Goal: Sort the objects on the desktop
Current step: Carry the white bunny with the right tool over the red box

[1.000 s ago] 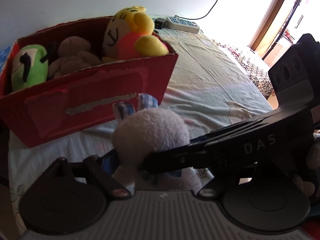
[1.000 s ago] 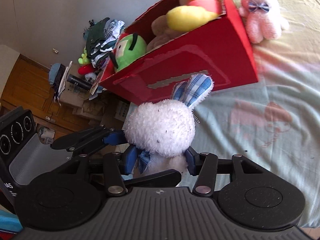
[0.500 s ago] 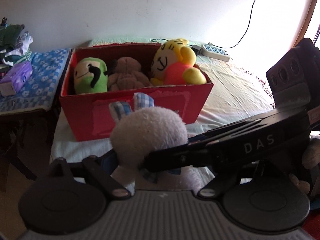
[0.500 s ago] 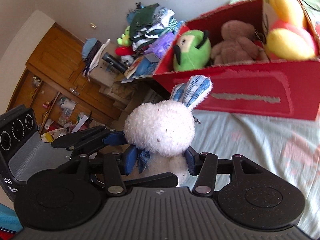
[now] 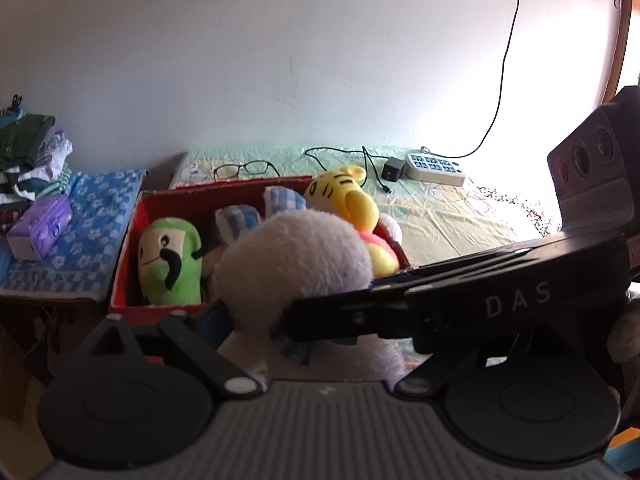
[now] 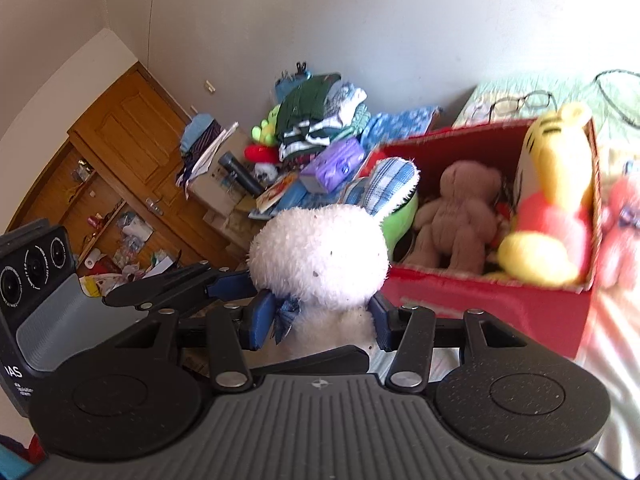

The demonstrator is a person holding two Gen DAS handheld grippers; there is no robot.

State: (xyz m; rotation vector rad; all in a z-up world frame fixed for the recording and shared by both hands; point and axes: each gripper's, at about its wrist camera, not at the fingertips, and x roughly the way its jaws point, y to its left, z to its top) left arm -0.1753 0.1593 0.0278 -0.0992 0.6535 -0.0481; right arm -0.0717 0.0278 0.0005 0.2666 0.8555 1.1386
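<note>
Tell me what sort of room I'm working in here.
Most likely a lived-in bedroom: a bed with a pale sheet, a pile of folded clothes on a cluttered side table, and a wooden door.

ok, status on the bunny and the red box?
Right gripper clamped on white bunny. Left gripper jaws just opening around it. Bunny raised before red box; three plush inside, room tight.
</note>
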